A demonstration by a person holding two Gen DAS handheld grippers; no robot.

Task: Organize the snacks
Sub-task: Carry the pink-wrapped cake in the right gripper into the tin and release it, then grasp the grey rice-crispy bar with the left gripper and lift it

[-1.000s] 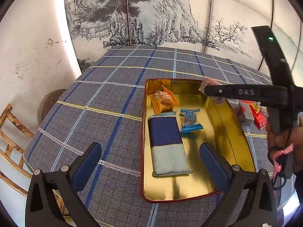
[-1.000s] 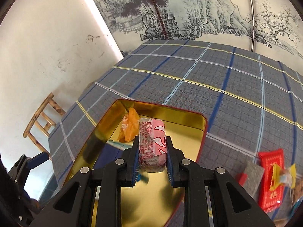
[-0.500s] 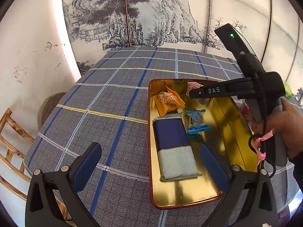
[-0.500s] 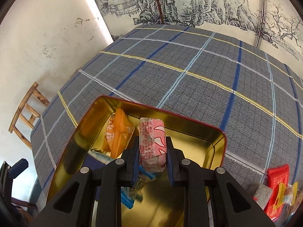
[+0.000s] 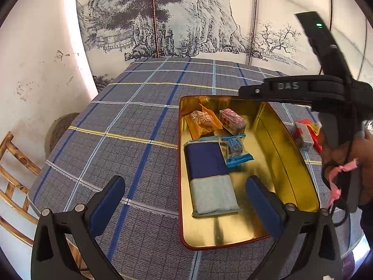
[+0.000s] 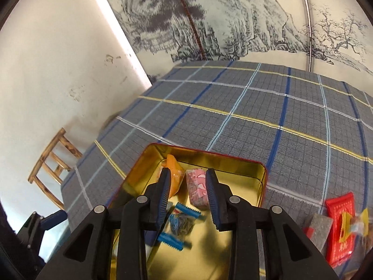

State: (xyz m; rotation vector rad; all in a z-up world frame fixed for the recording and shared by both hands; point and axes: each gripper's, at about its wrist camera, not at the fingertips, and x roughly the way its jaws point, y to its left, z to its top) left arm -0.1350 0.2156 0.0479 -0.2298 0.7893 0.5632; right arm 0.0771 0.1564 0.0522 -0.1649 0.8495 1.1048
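Observation:
A gold tin with a red rim [image 5: 300,161] [image 6: 233,161] lies on the plaid tablecloth. It holds an orange snack [image 5: 204,121] [image 6: 174,177], a pink snack [image 5: 233,120] [image 6: 198,189], a small blue-wrapped candy [image 5: 236,149] [image 6: 183,224] and a long blue and pale pack [image 5: 208,172]. My right gripper [image 6: 187,198] is open above the pink snack, which lies loose at the tin's far end. My left gripper [image 5: 184,207] is open and empty over the tin's near left rim.
Right of the tin lie a red packet [image 6: 339,224], a grey-wrapped snack [image 6: 320,228] and a yellow-wrapped piece [image 6: 349,226]. They also show in the left wrist view [image 5: 305,133]. A wooden chair [image 6: 53,158] stands left of the table by the white wall.
My right gripper has opened and let go of the pink snack, which now lies in the tin beside the orange snack. The gripper has lifted back. My left gripper stays open.

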